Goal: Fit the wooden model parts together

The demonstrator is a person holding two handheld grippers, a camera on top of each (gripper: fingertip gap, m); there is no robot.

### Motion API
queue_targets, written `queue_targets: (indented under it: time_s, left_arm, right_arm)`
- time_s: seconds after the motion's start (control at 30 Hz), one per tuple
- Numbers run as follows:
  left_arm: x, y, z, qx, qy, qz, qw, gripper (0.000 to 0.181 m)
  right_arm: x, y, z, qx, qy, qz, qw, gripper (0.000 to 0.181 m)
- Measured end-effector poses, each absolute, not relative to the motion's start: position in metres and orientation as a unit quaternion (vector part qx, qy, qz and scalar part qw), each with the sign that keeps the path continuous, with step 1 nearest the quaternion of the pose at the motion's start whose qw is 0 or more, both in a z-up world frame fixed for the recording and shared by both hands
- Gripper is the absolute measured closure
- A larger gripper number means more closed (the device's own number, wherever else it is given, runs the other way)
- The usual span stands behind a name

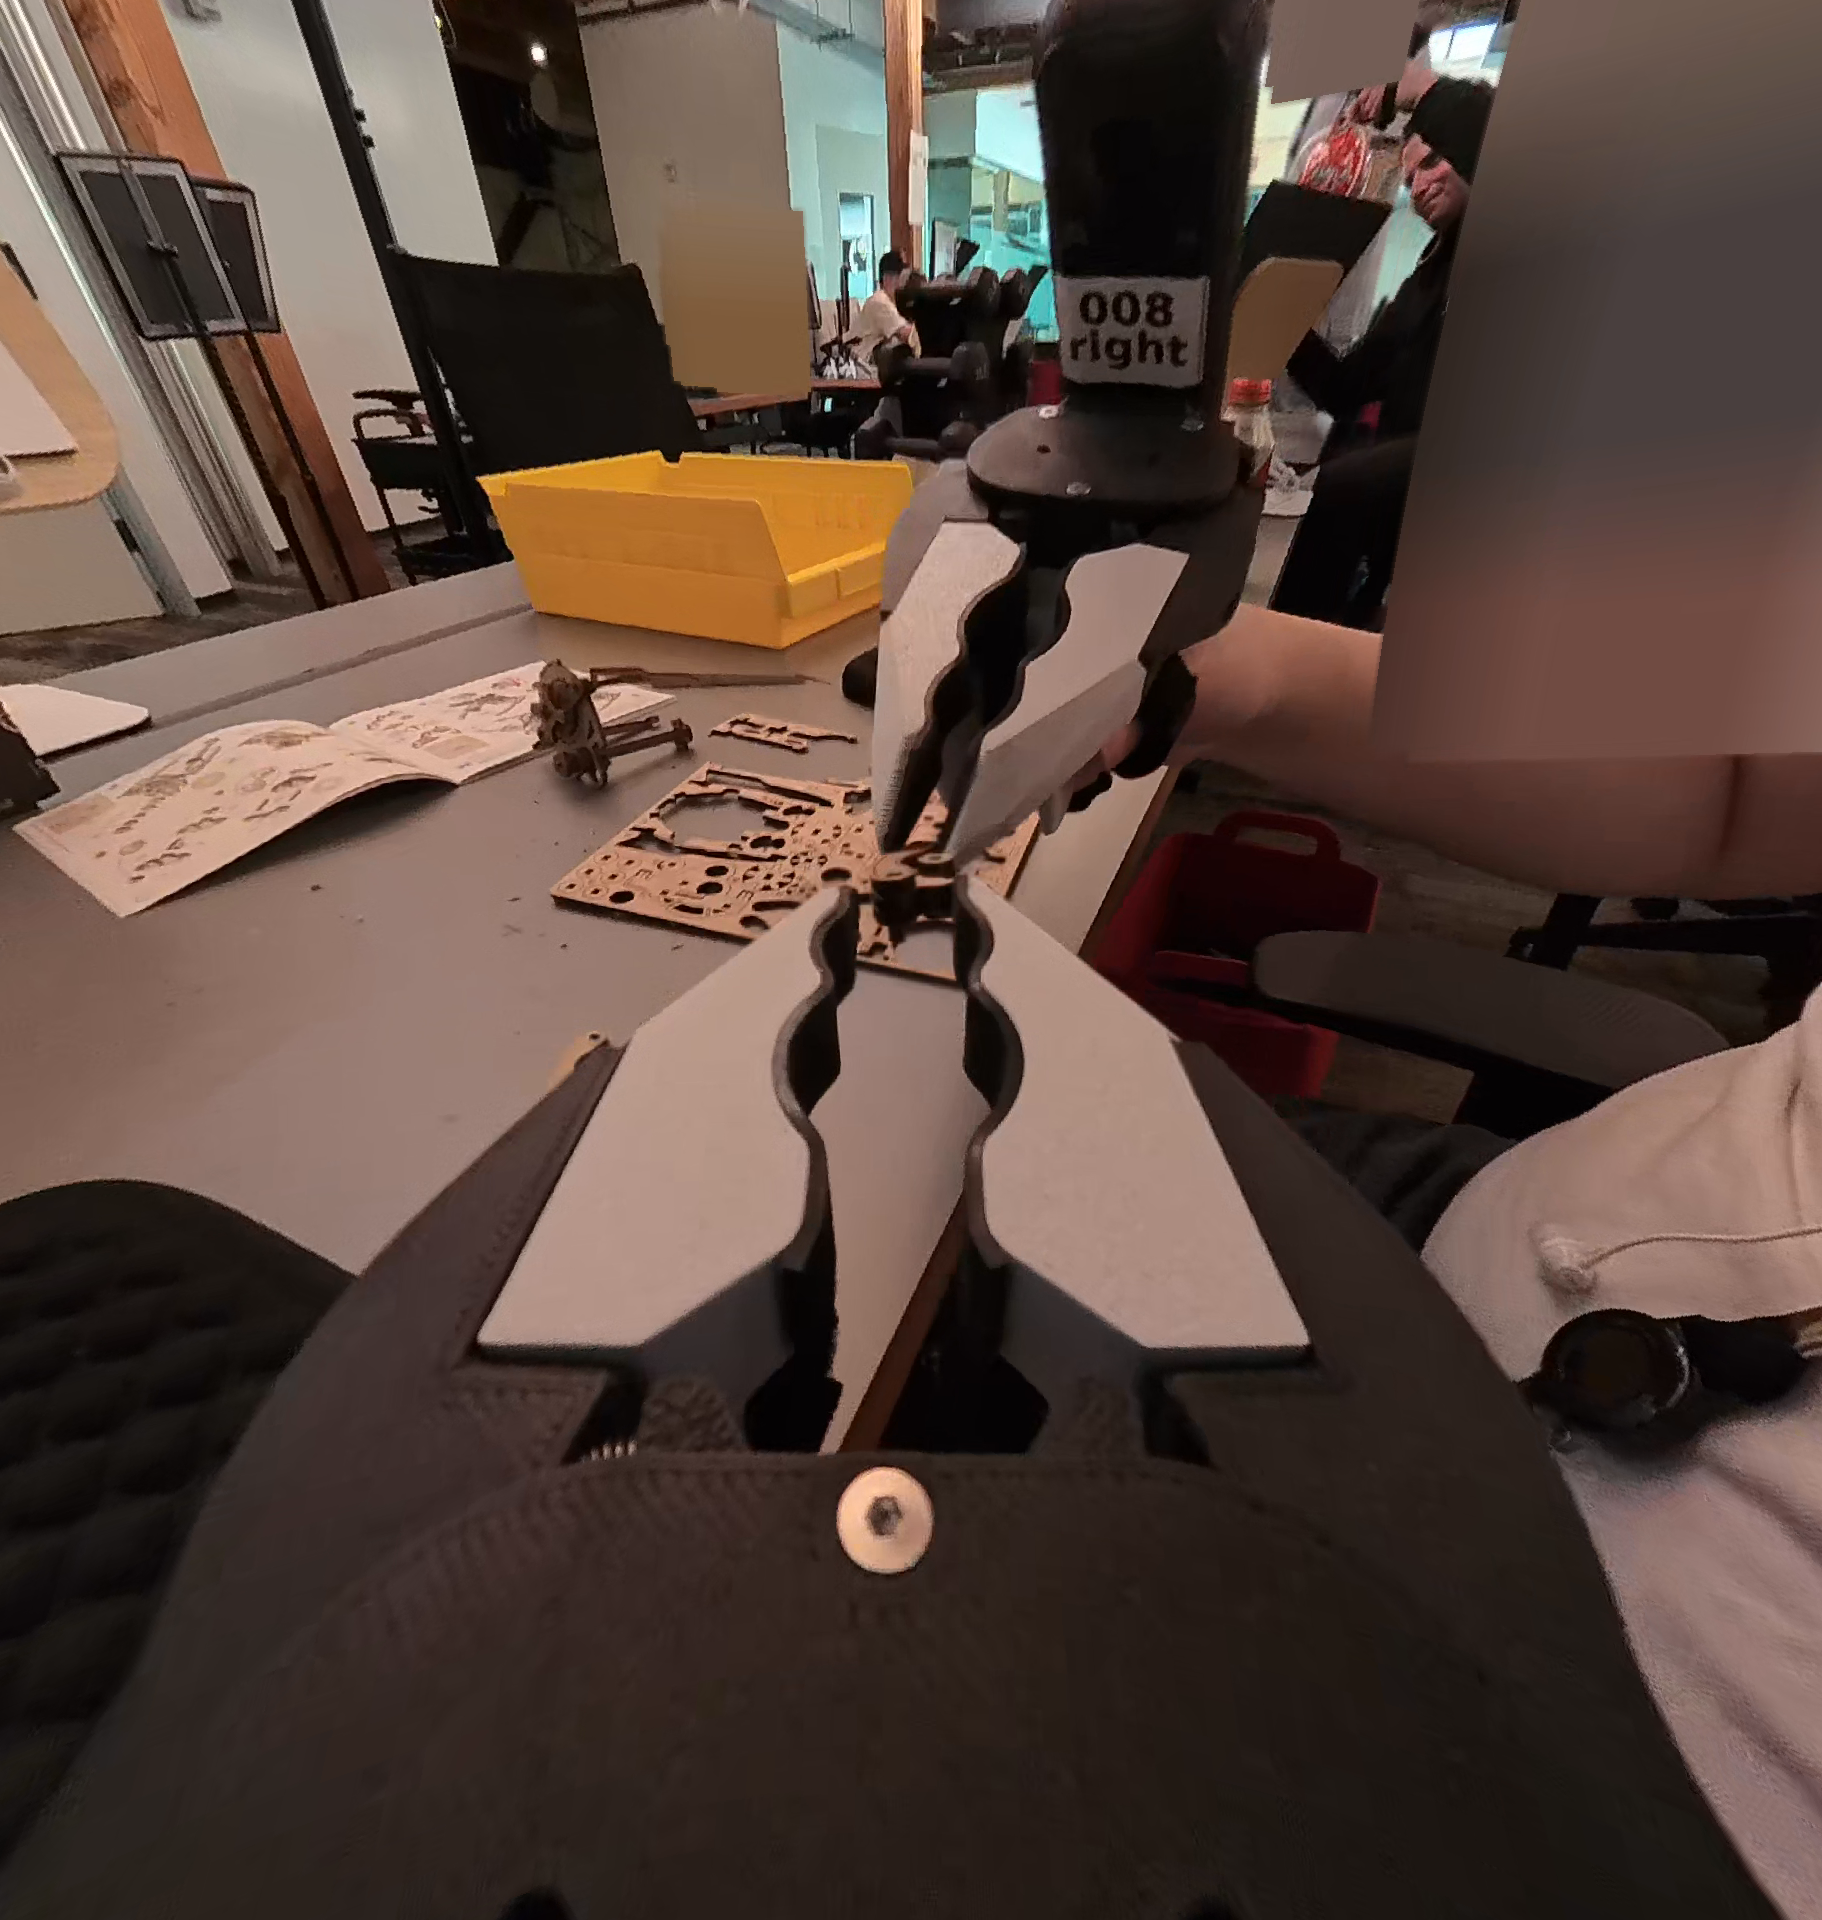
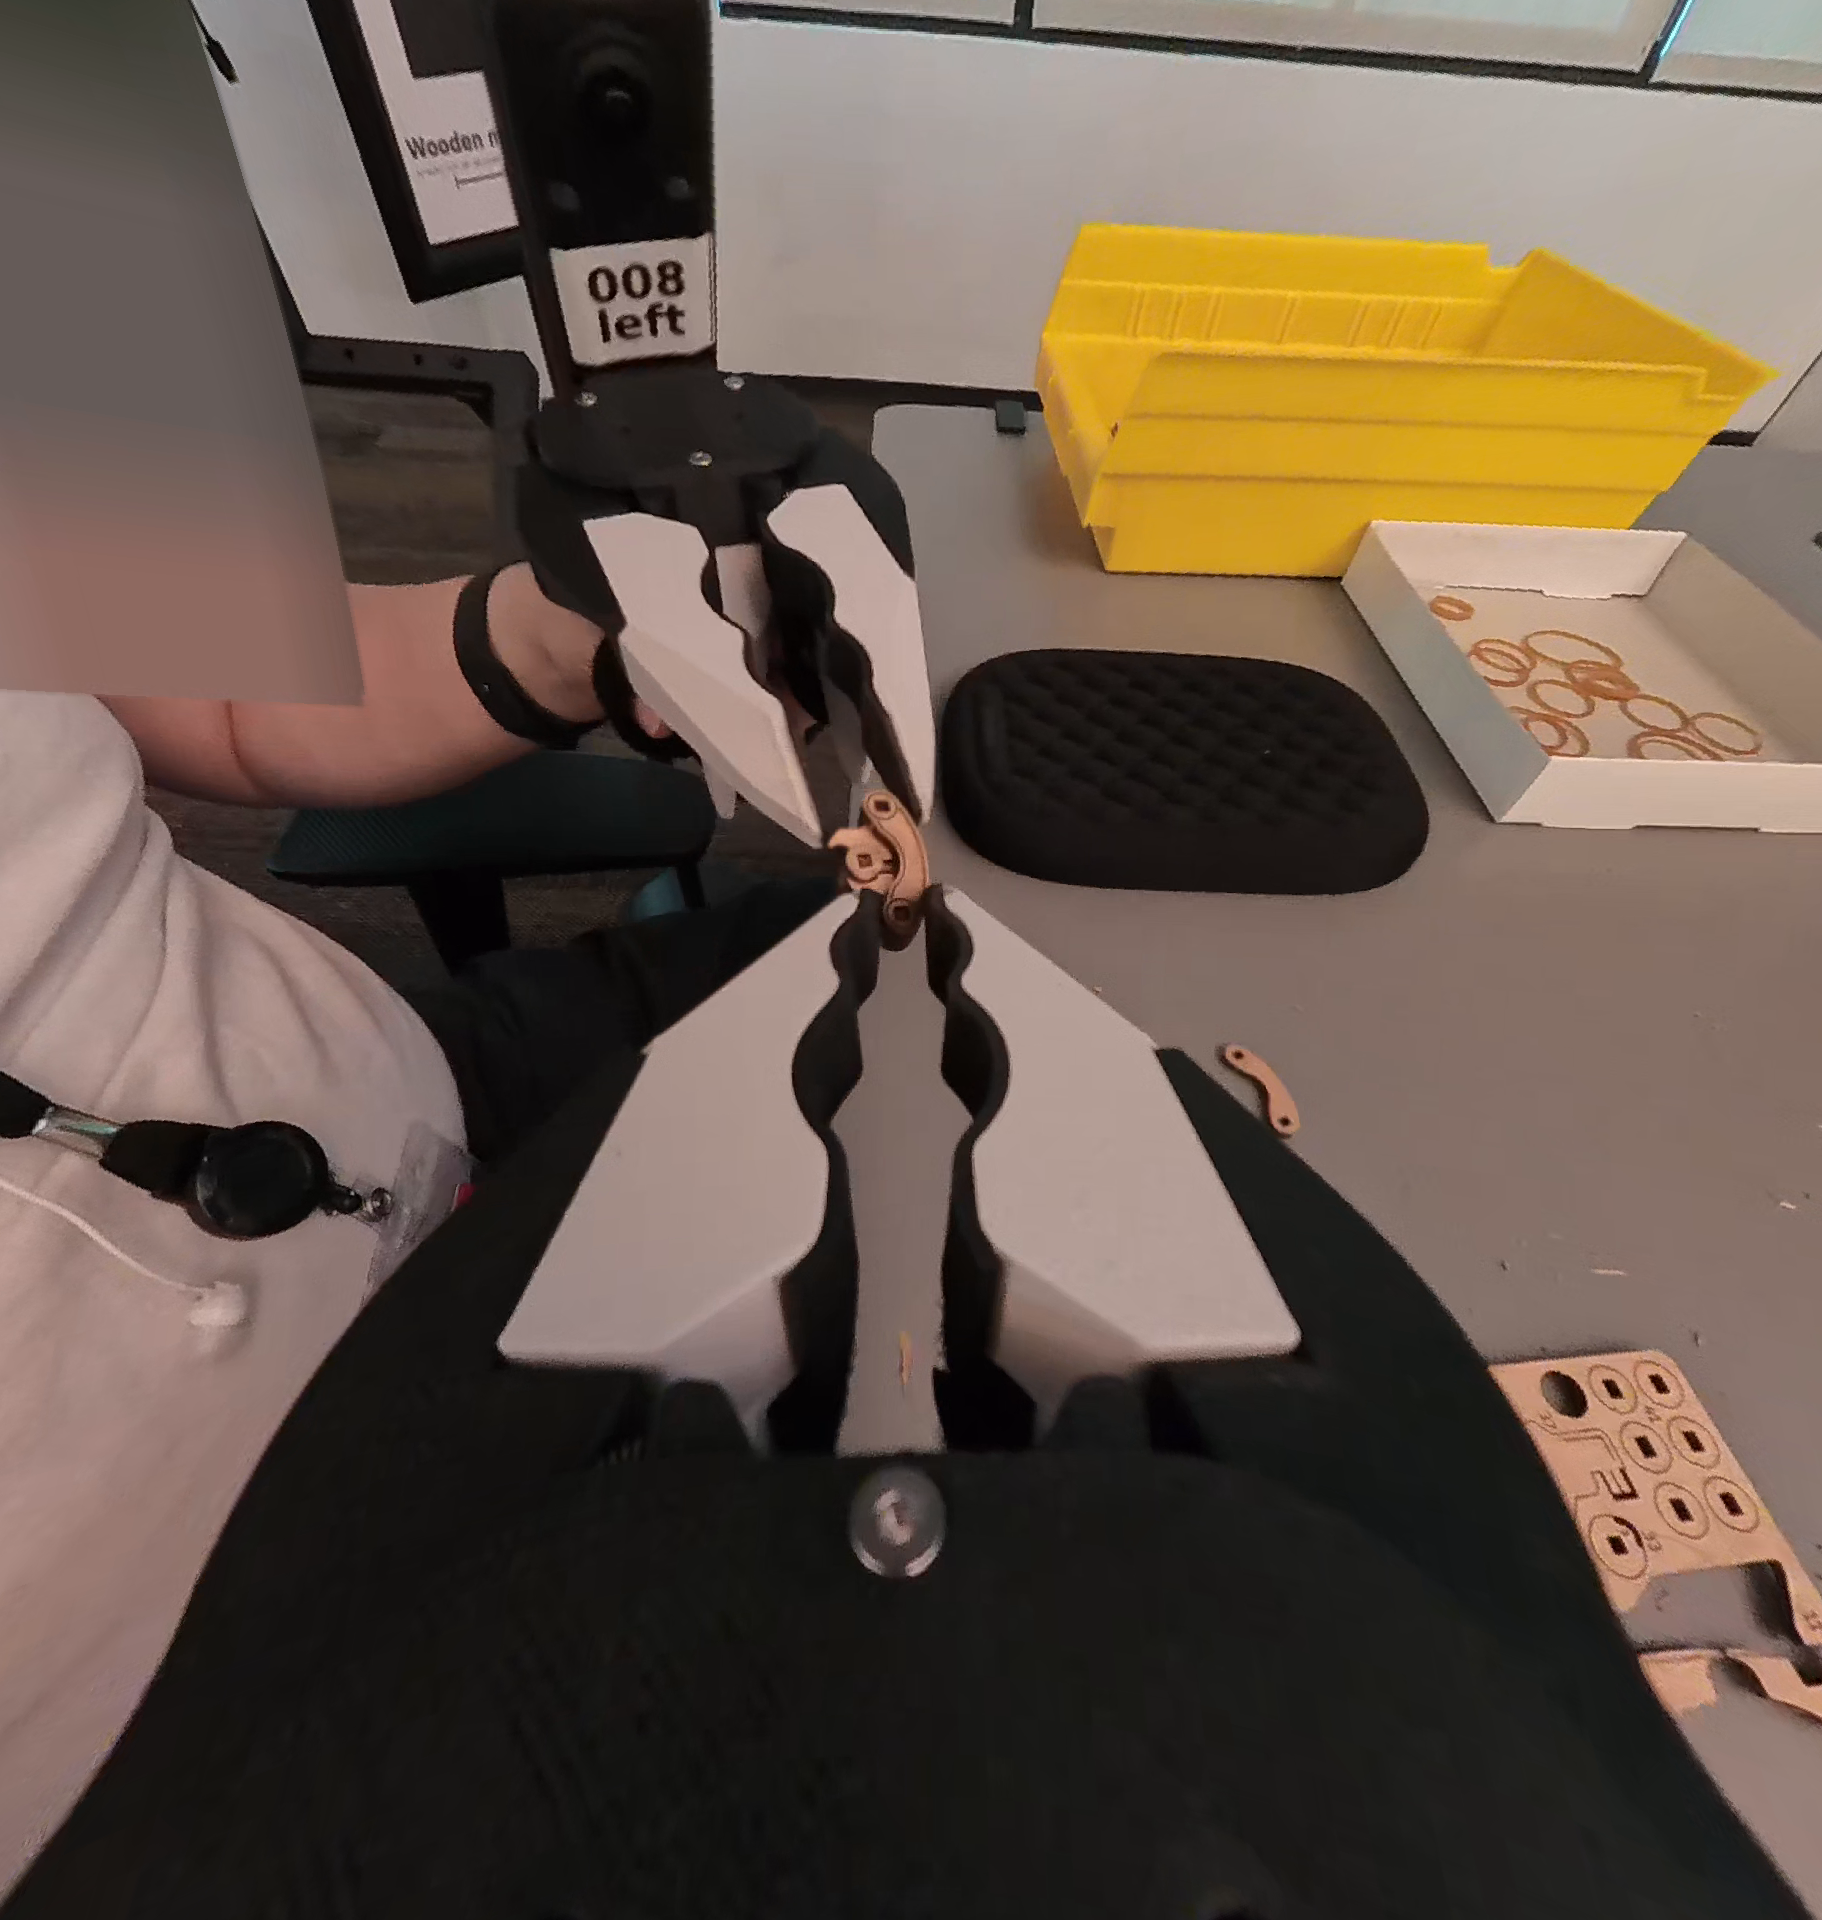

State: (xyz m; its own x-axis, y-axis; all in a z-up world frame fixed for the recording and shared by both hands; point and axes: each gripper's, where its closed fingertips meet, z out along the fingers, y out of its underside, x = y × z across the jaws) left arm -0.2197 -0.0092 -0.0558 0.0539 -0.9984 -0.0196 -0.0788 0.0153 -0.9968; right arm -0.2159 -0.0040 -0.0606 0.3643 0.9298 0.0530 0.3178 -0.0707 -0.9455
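Your left gripper [image 2: 871, 821] and right gripper [image 2: 899, 914] meet tip to tip above the bench [image 2: 1406, 1039], each pinching a small wooden part [image 2: 879, 857] at its fingertips: keep both grips firm, align the slots squarely, and press together gently.

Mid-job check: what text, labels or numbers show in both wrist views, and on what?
Wording withheld, not quoted; bearers only.
White label on right gripper's handle: legible.
White label on left gripper's handle: legible.
Framed sign behind left gripper: partly hidden.
Open booklet on table: too small.
Wooden sheet: small engraved numbers.
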Motion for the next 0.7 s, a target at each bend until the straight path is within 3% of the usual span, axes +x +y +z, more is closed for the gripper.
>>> queue_targets:
  time_s: [0.7]
  left_arm:
    - [-0.222,-0.018,-0.059,-0.499,0.532,-0.474,0.493,0.176]
  right_arm:
    - [-0.216,-0.012,-0.058,-0.636,-0.491,0.325,0.499,0.169]
